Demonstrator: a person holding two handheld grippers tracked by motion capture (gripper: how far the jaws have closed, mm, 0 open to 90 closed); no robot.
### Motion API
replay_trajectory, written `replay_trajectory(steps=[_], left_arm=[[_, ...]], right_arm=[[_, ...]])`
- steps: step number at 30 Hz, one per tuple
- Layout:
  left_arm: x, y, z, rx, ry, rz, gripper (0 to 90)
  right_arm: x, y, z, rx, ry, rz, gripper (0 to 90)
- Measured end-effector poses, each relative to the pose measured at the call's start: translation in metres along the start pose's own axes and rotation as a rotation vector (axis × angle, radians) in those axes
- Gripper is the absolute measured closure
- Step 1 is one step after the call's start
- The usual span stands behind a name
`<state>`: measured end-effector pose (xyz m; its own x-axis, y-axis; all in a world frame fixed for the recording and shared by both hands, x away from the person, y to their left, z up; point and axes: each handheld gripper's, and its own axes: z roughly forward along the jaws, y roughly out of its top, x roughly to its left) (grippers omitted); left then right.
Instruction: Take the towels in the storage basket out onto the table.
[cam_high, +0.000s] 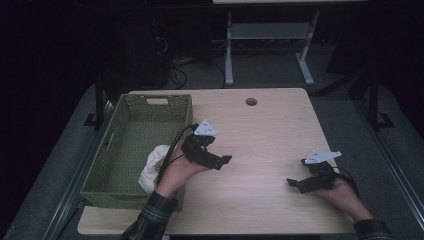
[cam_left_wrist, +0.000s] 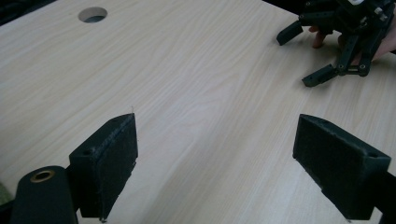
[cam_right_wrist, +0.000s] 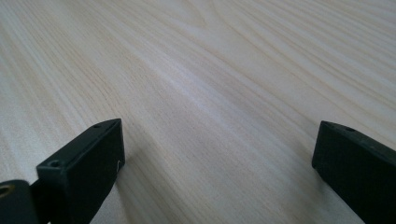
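Clearly, from the high view, your left gripper (cam_high: 212, 152) hovers over the table (cam_high: 270, 130) just beside the green woven basket (cam_high: 131, 145), and a crumpled white cloth (cam_high: 152, 167) lies inside the basket at its near right corner, partly hidden behind your left hand (cam_high: 176, 172). Your right gripper (cam_high: 311, 176) sits low over the table near its right front edge, well apart from the basket. Judging by that, the cloth looks already placed and little seems left beyond drawing both hands clear, though the dim light makes it hard to say whether the cloth lies fully within the rim. Turning to the left gripper view, your jaws stand wide apart with nothing between them, only bare wood grain beneath; this view adds what the high one leaves small: the right gripper (cam_left_wrist: 322, 51) at the upper right, its own jaws spread, and the round cable hole (cam_left_wrist: 92, 14) at the far edge. Last, the right gripper view shows its two jaws held wide open and empty, hanging close over plain table, with neither basket nor cloth before them.
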<state>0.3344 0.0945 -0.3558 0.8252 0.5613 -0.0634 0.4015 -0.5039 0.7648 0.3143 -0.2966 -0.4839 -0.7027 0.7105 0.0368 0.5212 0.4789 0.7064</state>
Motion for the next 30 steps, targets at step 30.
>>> replay_trajectory(steps=[30], left_arm=[[0.04, -0.019, -0.048, -0.005, 0.06, -0.043, 13.6]], right_arm=[[0.0, 0.0, 0.0, 0.002, 0.0, -0.001, 1.8]])
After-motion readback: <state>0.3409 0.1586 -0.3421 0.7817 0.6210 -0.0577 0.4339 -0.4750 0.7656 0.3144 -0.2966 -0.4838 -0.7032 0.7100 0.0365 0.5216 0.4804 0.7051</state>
